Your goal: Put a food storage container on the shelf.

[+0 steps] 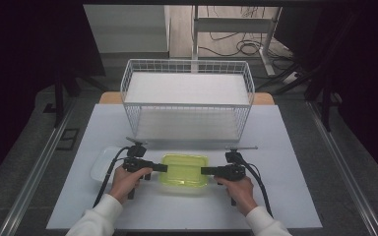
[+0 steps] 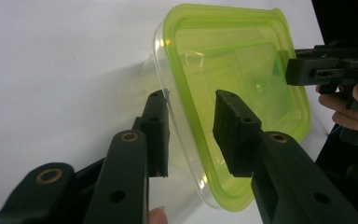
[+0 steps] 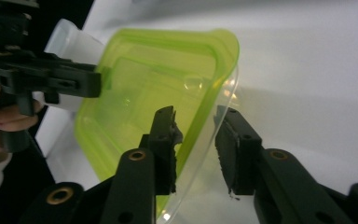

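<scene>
Near edge of the white desk: left gripper at 9 o'clock and right gripper at 3 o'clock of the green-lidded clear container, sitting flat at desk centre. Fingers of each narrowed astride an end rim, small gaps visible, not yet clamped. Grip under way; lift and carry left, probably. At 9 o'clock beyond, another clear container. At 12 o'clock, farther, white wire basket.
</scene>
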Motion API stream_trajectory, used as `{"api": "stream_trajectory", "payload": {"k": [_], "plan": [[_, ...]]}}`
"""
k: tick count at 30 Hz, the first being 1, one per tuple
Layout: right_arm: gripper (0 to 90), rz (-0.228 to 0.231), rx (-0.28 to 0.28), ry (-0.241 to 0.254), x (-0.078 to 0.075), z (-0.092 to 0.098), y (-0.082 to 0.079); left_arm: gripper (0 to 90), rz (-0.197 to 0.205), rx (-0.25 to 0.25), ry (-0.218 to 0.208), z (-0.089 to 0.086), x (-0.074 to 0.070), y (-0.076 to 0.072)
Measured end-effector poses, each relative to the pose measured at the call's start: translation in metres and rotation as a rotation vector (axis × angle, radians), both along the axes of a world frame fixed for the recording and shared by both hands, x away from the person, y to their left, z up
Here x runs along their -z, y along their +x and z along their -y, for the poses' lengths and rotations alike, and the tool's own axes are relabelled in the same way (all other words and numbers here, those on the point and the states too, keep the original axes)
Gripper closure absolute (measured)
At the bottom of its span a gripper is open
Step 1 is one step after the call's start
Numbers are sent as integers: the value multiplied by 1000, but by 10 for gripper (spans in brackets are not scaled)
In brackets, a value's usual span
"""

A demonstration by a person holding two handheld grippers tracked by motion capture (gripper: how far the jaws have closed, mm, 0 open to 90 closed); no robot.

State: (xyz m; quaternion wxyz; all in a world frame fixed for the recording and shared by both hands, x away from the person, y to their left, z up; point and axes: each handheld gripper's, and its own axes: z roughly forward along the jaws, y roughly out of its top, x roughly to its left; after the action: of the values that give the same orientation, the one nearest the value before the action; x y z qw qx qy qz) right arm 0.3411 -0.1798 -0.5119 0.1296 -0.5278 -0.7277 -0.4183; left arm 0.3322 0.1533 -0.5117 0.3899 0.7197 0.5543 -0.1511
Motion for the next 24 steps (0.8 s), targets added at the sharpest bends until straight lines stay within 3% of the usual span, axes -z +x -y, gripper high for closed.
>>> {"api": "stream_trajectory", "payload": {"k": [2, 5, 10, 17, 24], "plan": [[710, -19, 13, 20, 1, 2, 1, 697, -2, -6, -26, -1, 0, -1], [742, -29, 33, 43, 0, 5, 1, 734, 30, -12, -37, -1, -5, -4], [775, -7, 45, 60, -5, 7, -1, 767, 44, -23, -52, -2, -9, -7], [784, 41, 30, 45, -13, 8, -6, 780, 75, -27, -62, -2, -15, -13], [784, 133, 1, 29, -30, 8, -10, 784, 136, -22, -66, -1, -28, -21]]}}
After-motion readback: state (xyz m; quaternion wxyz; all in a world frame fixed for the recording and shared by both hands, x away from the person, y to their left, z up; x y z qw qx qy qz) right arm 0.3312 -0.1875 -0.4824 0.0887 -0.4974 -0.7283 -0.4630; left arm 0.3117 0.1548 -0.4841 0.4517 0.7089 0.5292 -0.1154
